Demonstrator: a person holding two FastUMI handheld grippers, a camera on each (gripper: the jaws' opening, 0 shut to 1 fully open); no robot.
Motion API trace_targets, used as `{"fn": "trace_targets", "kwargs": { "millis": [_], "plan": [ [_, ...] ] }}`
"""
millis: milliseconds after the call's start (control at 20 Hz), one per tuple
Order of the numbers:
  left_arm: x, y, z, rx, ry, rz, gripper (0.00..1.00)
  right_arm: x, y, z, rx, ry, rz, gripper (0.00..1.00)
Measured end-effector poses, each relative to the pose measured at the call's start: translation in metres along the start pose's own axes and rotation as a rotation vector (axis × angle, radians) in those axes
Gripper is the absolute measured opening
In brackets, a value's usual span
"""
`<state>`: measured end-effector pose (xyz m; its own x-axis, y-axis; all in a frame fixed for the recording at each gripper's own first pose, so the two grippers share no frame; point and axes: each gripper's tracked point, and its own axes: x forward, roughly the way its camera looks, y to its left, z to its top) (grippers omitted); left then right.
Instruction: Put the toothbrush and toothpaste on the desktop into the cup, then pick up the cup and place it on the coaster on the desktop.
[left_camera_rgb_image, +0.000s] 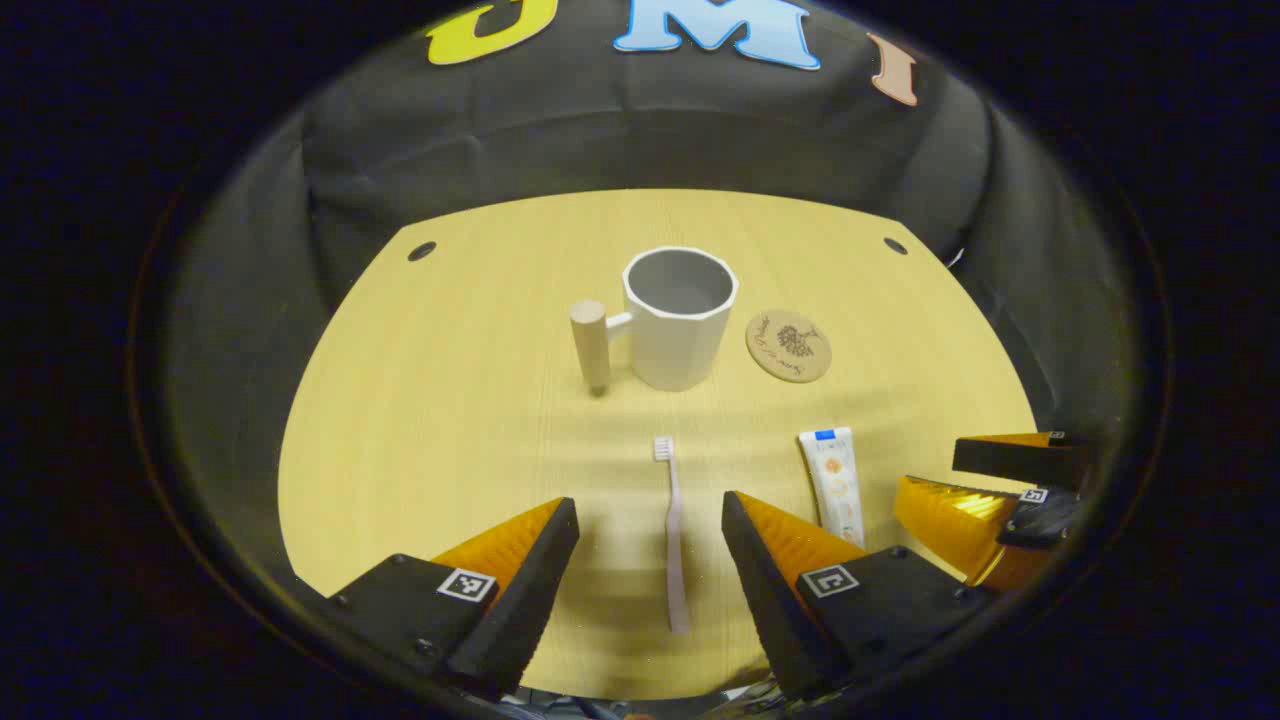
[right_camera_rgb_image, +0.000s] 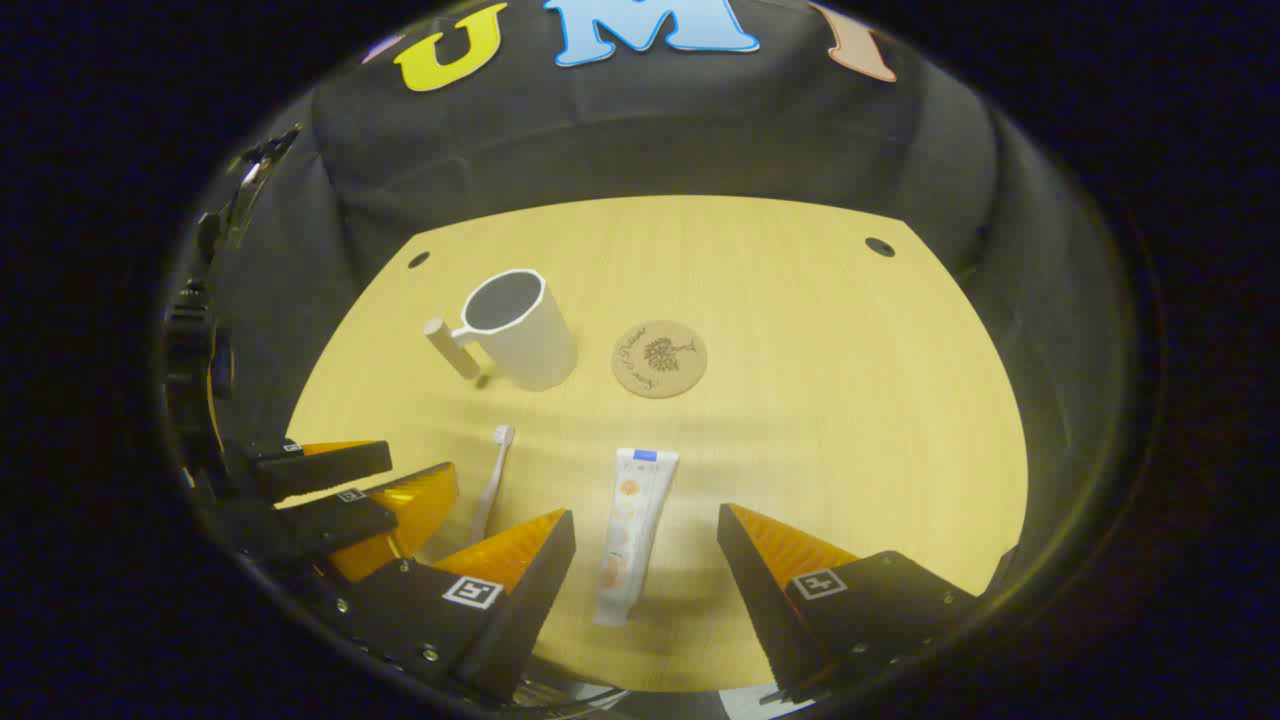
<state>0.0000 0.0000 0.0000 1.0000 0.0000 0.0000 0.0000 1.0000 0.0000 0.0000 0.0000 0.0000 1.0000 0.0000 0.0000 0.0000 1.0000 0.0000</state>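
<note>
Toothbrush (left_camera_rgb_image: 673, 530), a slim pale pink plastic one with white bristles, lies flat on the yellow wooden desktop (left_camera_rgb_image: 420, 440) between the spread fingers of the left gripper (left_camera_rgb_image: 650, 545), touching neither. Its long axis runs straight ahead from the gripper, head at the far end, pointing toward the cup. The right gripper (right_camera_rgb_image: 645, 555) is likewise spread wide, and the white toothpaste tube with a blue cap (right_camera_rgb_image: 630, 535) lies between its fingers, untouched, cap end pointing away, tilted slightly rightward. Beyond both tools stands the white faceted cup with a round wooden handle (left_camera_rgb_image: 675, 320), upright, mouth open, handle to its left. Just right of the cup lies the round brown coaster with a dark print (left_camera_rgb_image: 788, 345), apart from it. Bare desktop lies to the left of the left gripper and to the right of the right gripper, out to the table edges.
</note>
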Motion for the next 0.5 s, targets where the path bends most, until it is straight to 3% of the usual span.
{"fn": "trace_targets", "kwargs": {
  "millis": [50,100,150,200,450,500],
  "plan": [
    [0.003,0.000,-0.004,0.003,0.017,0.004,0.95,0.003,0.001,-0.003,0.006,0.018,0.000,0.89],
    [0.006,0.001,-0.005,0.004,0.027,0.011,0.98,0.007,0.002,-0.006,0.018,0.032,-0.001,0.89],
    [0.010,0.001,-0.007,0.004,0.039,0.012,1.00,0.010,0.003,-0.008,0.032,0.045,0.005,0.79],
    [0.013,0.002,-0.009,0.005,0.053,0.014,1.00,0.013,0.003,-0.012,0.040,0.059,0.003,0.76],
    [0.032,0.003,-0.018,0.002,0.117,0.019,1.00,0.027,0.001,-0.019,0.059,0.111,-0.011,0.76],
    [0.033,0.004,-0.017,0.000,0.115,0.020,0.89,0.029,0.002,-0.019,0.061,0.110,-0.008,0.76]
  ]
}}
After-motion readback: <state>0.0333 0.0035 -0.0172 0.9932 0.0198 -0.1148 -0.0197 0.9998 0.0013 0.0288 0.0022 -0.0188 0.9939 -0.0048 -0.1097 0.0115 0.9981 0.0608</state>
